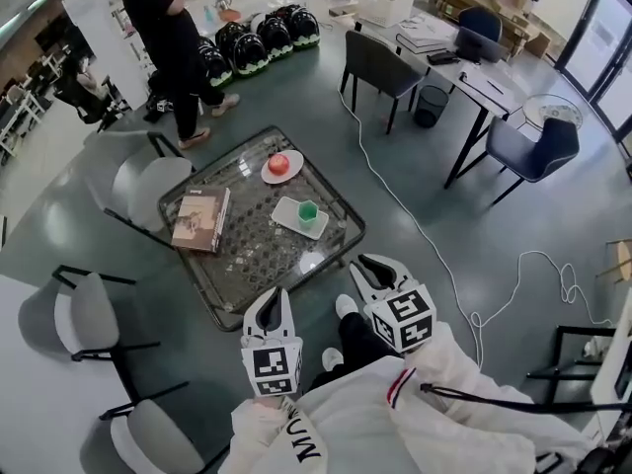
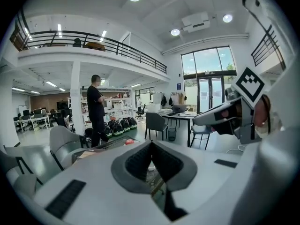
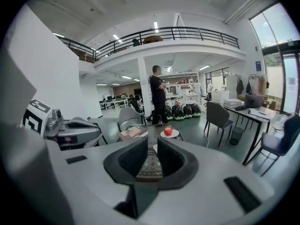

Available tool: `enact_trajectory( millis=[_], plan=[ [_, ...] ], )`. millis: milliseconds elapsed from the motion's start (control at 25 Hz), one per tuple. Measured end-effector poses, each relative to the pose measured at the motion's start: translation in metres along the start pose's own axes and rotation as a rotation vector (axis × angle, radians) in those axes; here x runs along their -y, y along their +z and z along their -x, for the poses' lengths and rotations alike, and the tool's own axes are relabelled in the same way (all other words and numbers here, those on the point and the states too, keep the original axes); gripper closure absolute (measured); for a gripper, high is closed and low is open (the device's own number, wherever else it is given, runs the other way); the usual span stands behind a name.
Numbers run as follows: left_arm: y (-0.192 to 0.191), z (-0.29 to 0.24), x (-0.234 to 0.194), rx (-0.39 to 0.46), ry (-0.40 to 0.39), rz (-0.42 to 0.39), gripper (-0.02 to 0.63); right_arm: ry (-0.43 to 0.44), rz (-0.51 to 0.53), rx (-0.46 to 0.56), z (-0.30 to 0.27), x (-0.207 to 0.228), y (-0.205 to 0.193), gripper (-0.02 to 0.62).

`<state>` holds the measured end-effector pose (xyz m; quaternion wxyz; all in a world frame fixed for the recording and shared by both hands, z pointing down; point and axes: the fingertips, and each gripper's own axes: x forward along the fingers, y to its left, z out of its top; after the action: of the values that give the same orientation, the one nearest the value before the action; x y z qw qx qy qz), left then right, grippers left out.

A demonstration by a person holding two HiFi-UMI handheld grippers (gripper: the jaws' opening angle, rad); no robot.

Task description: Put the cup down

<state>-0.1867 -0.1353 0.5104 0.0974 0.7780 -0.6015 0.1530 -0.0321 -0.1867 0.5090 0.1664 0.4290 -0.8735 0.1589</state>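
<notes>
Logging head view first: green cup (image 1: 309, 211) upright on small white square plate (image 1: 286, 215), at 3 o'clock from centre of low glass table (image 1: 252, 257). Found red apple (image 1: 279, 163) on round plate (image 1: 295, 175) at 12 o'clock from cup, clearly apart from it; book (image 1: 201, 219) lying flat at 9 o'clock on same table. Located left gripper (image 1: 277, 298) just off table edge at 6 o'clock and right gripper (image 1: 378, 268) off the corner at 4 o'clock, both pointing toward table and both well apart from cup. Checked left gripper view: pads meeting at tips, closed, gripping nothing. Checked right gripper view: jaws parted by a modest gap, partly open, pads touching nothing, only patterned tabletop showing through gap, with apple and book beyond. Noted person in black (image 1: 166, 28) standing past table at 11 o'clock, dark chair (image 1: 380, 64) at 1 o'clock, pale chair (image 1: 148, 181) close against table at 10 o'clock.
</notes>
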Motion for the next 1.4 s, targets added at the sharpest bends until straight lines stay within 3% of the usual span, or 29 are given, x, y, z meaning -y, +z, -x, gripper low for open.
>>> enact_trajectory(
  millis=[280, 880, 1400],
  plan=[
    [0.009, 0.025, 0.02, 0.035, -0.034, 0.002, 0.595, -0.026, -0.036, 0.035, 0.034, -0.018, -0.001, 0.589],
    [0.029, 0.049, 0.035, 0.052, -0.055, 0.014, 0.595, 0.045, -0.044, 0.117, 0.064, -0.053, 0.023, 0.589],
    [0.06, 0.039, 0.057, 0.108, 0.0, 0.026, 0.595, 0.092, -0.027, 0.177, 0.078, -0.027, 0.048, 0.589]
  ],
)
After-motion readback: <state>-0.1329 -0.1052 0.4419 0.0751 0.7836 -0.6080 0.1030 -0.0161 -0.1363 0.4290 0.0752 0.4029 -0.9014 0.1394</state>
